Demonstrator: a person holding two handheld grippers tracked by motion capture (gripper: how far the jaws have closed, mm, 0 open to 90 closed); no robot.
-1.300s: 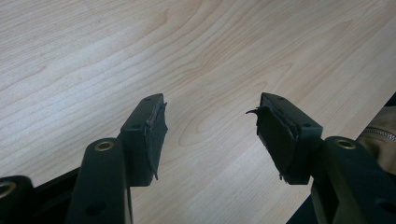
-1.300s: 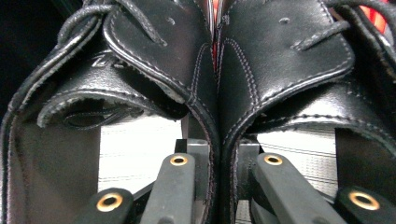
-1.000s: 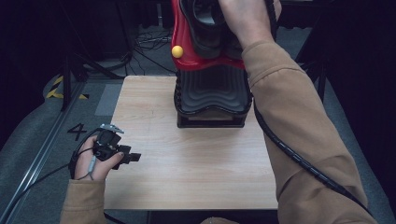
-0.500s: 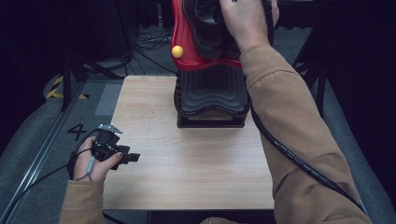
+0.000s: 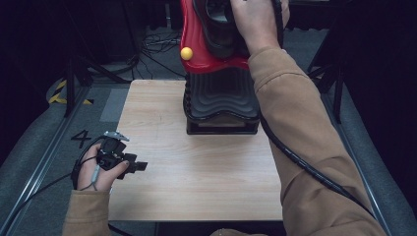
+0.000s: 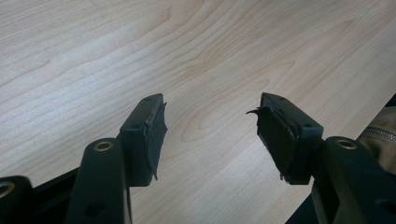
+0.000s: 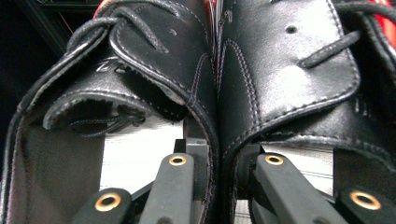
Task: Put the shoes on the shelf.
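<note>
A: Right gripper (image 7: 218, 161) is clamped on the pair of black shoes (image 7: 219, 79), one jaw inside each shoe, pinching the two inner walls together. That's why both hang as one.

B: Where are the shoes relative to the black stand?

A: Above it. In the high view the shoes (image 5: 221, 24) sit on the red rack (image 5: 196, 44) that tops the black stand (image 5: 221, 98), at the table's far edge. The right hand (image 5: 255, 22) covers the gripper there.

B: Reason for that grip?

A: My guess is one pinch on the touching walls moves both shoes at once, no second grab needed.

B: Left gripper?

A: Left gripper (image 6: 210, 128) has its jaws apart, nothing between them, low over the bare table (image 6: 210, 56). In the high view it sits well in front and left of the stand, at the table's left edge (image 5: 135, 165). Looks parked, out of the way.

B: Risk?

A: Shoes may slip if the pinch is shallow.
</note>
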